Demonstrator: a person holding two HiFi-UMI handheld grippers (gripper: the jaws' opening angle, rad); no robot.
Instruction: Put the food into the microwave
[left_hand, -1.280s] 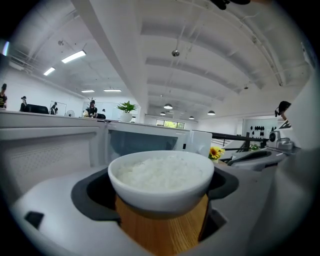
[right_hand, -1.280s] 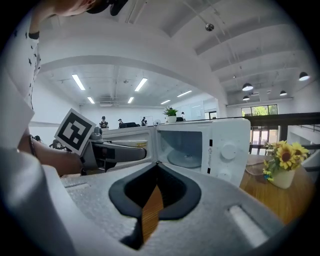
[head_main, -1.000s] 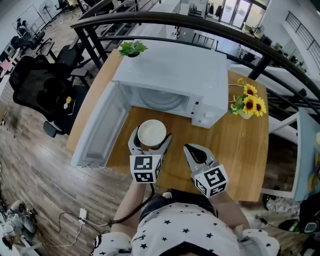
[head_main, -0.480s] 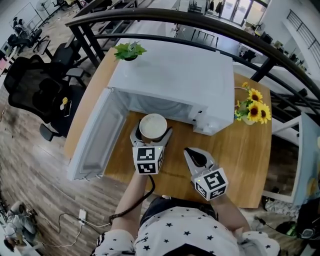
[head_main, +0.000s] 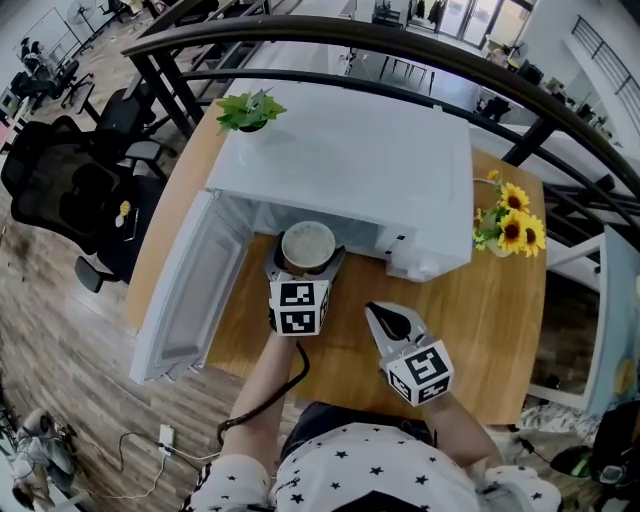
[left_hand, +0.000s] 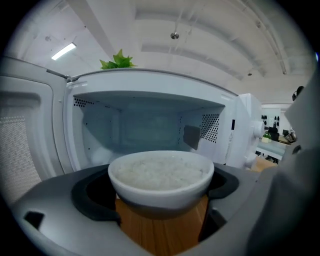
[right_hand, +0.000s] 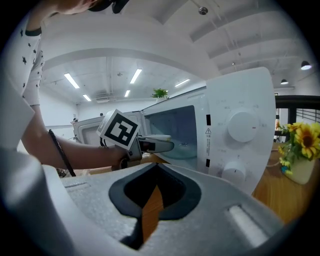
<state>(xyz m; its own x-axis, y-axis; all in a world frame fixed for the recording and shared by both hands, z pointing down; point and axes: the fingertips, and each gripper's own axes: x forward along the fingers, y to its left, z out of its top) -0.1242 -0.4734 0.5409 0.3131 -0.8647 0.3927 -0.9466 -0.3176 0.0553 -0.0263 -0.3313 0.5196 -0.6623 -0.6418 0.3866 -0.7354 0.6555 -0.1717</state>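
Note:
A white bowl of rice is held in my left gripper, which is shut on it from both sides. In the head view the bowl sits right at the mouth of the white microwave, whose door hangs open to the left. In the left gripper view the bowl is just before the empty cavity, above the wooden table. My right gripper hovers over the table to the right, shut and empty. In the right gripper view its jaws meet, facing the control panel.
A small potted plant stands on the microwave's back left corner. A vase of sunflowers is on the wooden table to the right of the microwave. A dark railing runs behind. Office chairs stand on the floor at left.
My left gripper has carried the bowl forward, from over the table to the microwave's opening. The right gripper has barely shifted.

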